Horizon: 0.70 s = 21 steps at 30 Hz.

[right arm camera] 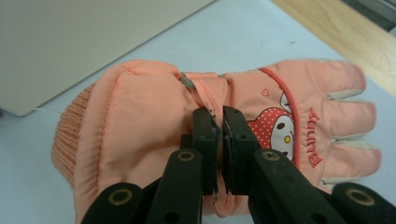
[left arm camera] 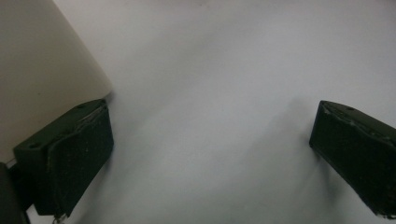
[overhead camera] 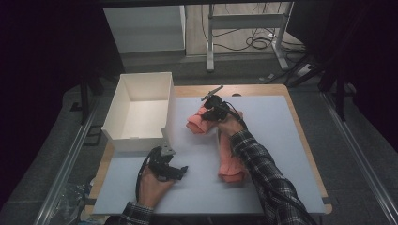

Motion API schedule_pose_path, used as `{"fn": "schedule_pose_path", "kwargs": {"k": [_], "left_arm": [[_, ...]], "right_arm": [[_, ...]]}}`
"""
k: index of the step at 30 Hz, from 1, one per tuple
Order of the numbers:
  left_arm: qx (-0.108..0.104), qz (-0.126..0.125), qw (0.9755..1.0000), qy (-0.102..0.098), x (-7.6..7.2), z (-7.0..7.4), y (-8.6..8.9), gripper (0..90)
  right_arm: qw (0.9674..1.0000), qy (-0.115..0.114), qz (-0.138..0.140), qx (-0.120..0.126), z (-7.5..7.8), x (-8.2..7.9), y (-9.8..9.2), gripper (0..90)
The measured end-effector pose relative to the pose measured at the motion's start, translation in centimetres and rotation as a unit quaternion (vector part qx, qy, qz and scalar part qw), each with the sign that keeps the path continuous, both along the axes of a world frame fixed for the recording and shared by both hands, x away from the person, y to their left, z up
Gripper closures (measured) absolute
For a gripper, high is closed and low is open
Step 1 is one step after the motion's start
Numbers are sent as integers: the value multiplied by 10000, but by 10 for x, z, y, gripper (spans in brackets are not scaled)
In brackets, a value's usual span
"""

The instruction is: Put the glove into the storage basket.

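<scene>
The right hand-held gripper [right arm camera: 218, 140] is pinching the peach glove [right arm camera: 154, 135] at its wrist strap, jaws closed on the fabric. This glove is lying toward the far edge of the tabletop [overhead camera: 272, 126], just beside the white box [overhead camera: 141, 110]. A second peach glove [overhead camera: 230, 161] is lying nearer the front edge. The left hand-held gripper [overhead camera: 176, 171] is resting open near the front-left corner, jaws spread wide, holding nothing.

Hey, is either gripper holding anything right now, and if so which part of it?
The right gripper pinches a pink glove by the strap across its back. The left gripper is open over the table, holding nothing.
</scene>
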<state>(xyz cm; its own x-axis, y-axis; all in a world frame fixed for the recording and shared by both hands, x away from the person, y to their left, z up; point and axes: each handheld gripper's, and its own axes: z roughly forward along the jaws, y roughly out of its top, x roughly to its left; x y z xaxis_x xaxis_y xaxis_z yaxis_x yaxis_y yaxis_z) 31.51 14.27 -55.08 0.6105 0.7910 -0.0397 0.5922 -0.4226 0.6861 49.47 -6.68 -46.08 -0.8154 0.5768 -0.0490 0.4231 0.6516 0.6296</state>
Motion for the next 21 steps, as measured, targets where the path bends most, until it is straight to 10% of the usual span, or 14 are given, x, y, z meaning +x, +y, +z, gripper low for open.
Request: {"fn": "schedule_pose_path", "kwargs": {"k": [21], "left_arm": [[-1,-1,10000,-9,0,0,0,0]], "right_arm": [[9973,-554,407,254,55,-31,-23,850]]}}
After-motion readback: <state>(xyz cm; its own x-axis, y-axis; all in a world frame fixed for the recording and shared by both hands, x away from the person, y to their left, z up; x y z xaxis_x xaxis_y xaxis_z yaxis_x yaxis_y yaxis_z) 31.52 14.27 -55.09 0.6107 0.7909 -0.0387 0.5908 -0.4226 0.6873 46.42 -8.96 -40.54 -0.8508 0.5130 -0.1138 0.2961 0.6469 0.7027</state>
